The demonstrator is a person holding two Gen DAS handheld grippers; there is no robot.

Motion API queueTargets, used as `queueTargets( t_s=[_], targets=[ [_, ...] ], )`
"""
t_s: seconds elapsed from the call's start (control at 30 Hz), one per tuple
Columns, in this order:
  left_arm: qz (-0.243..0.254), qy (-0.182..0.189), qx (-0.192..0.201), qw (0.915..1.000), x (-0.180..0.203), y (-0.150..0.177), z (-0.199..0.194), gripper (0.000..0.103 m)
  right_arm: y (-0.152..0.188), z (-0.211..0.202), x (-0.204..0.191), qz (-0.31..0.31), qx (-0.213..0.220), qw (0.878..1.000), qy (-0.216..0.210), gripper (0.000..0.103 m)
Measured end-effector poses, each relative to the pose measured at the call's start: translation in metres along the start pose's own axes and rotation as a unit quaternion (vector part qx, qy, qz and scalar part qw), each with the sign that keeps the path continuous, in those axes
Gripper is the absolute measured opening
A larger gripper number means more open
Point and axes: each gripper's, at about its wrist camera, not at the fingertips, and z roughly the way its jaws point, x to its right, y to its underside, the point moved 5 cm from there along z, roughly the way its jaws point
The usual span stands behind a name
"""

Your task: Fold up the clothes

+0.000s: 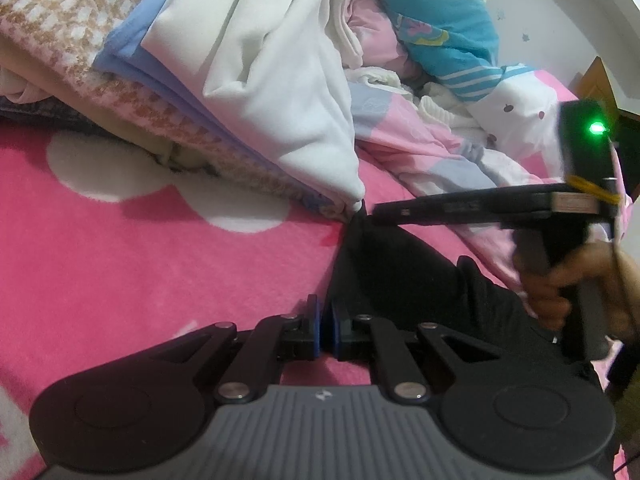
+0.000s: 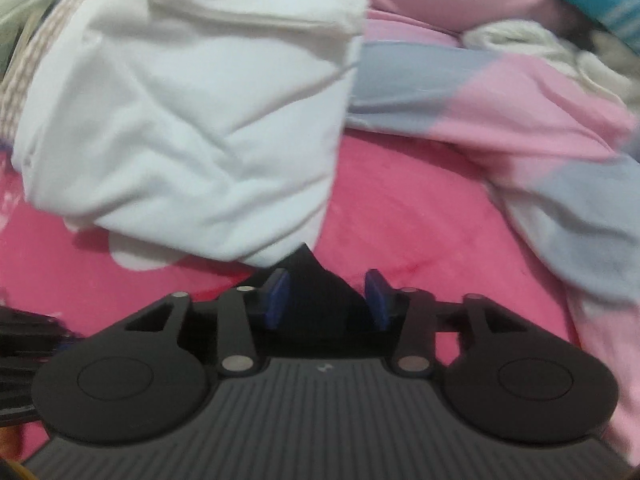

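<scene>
A black garment lies on the pink blanket, its far corner touching the stack of folded clothes. My left gripper is shut on the garment's near edge, blue pads almost together. In the left wrist view my right gripper comes in from the right, held by a hand, tips over the far corner. In the blurred right wrist view the right gripper stands open. The black garment's pointed corner lies between its pads, which stand well apart.
A stack of folded clothes sits at the back left: a white garment on top, blue cloth and an orange-checked blanket beneath. A pink and grey quilt and a teal garment are heaped at the back right.
</scene>
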Motion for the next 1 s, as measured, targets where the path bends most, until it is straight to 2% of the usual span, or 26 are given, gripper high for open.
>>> queueTargets(
  t_s=[0.13,0.17,0.2,0.27,0.3,0.37,0.5,0.63,0.8,0.83,1.0],
  targets=[
    [0.004,0.001,-0.001,1.0000,0.001,0.001,0.001,0.007,0.003,0.019,0.002,-0.007,-0.018,1.000,-0.021,0.042],
    [0.006,0.001,-0.001,1.0000,0.002,0.001,0.001,0.007,0.004,0.019,0.001,-0.010,-0.017,1.000,-0.023,0.038],
    [0.008,0.000,0.000,1.0000,0.003,0.001,0.001,0.007,0.004,0.017,-0.001,-0.014,-0.014,0.999,-0.026,0.023],
    [0.014,-0.002,0.004,0.9999,0.004,0.001,0.001,0.007,0.006,0.014,-0.006,-0.024,-0.011,0.999,-0.036,0.005],
    [0.016,-0.003,0.007,0.9998,0.005,0.001,0.000,0.007,0.006,0.012,-0.009,-0.032,-0.007,0.999,-0.035,0.003],
    [0.018,-0.007,0.014,0.9997,0.006,0.001,-0.004,0.006,0.007,0.005,-0.015,-0.041,0.007,0.999,-0.032,0.002],
    [-0.003,-0.014,0.021,0.9997,0.000,0.001,-0.016,0.003,0.004,-0.016,-0.018,-0.029,0.041,0.997,-0.061,0.002],
    [-0.042,-0.009,0.005,0.9991,-0.011,0.002,-0.023,0.002,0.002,-0.022,-0.030,-0.040,0.049,0.994,-0.090,0.002],
    [-0.036,-0.008,-0.003,0.9993,-0.012,0.003,-0.020,0.003,-0.002,-0.022,-0.032,-0.037,0.062,0.992,-0.108,0.002],
    [-0.032,-0.007,-0.003,0.9995,-0.010,0.003,-0.020,0.005,-0.001,-0.022,-0.027,-0.029,0.062,0.992,-0.104,0.002],
    [0.002,-0.002,0.010,0.9999,0.001,0.006,-0.020,0.042,0.004,-0.016,-0.009,0.000,0.057,0.995,-0.081,0.002]
  ],
)
